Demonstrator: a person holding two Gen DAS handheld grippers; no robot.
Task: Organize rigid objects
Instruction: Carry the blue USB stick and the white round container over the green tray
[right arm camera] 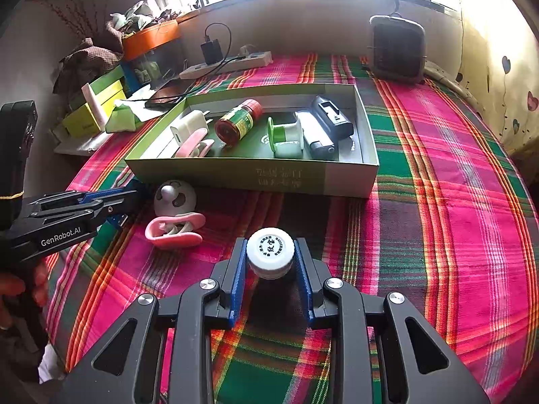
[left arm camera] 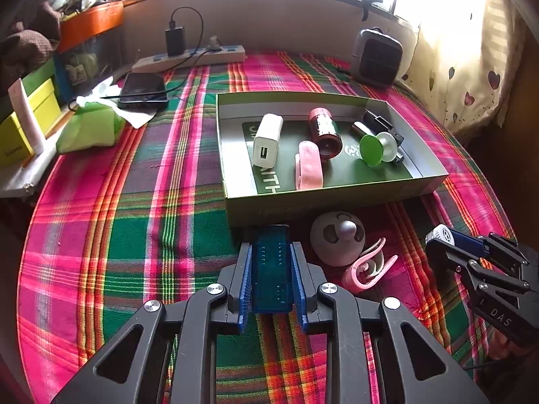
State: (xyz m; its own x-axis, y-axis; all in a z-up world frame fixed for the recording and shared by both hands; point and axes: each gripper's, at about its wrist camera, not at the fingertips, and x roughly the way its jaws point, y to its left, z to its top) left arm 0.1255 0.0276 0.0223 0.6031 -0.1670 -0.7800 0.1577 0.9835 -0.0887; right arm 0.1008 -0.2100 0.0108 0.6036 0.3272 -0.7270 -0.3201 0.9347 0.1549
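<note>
A: Status?
B: I've got left gripper (left arm camera: 271,269) fingers clamped on blue case (left arm camera: 271,266), right gripper (right arm camera: 271,262) on white-capped bottle (right arm camera: 270,252), both just short of box (left arm camera: 337,198).
A: Next?
B: Probably lift over the wall, release inside.

The small bottle (right arm camera: 269,252) shows only its white cap, its body hidden between the tongs; the cap's print is too small to read.

My left gripper (left arm camera: 271,259) points steeply down, its blue ribbed pads clamped on a flat translucent blue plastic case (left arm camera: 271,269). My right gripper (right arm camera: 271,262), likewise tilted, grips a white-capped bottle (right arm camera: 270,252).
</note>
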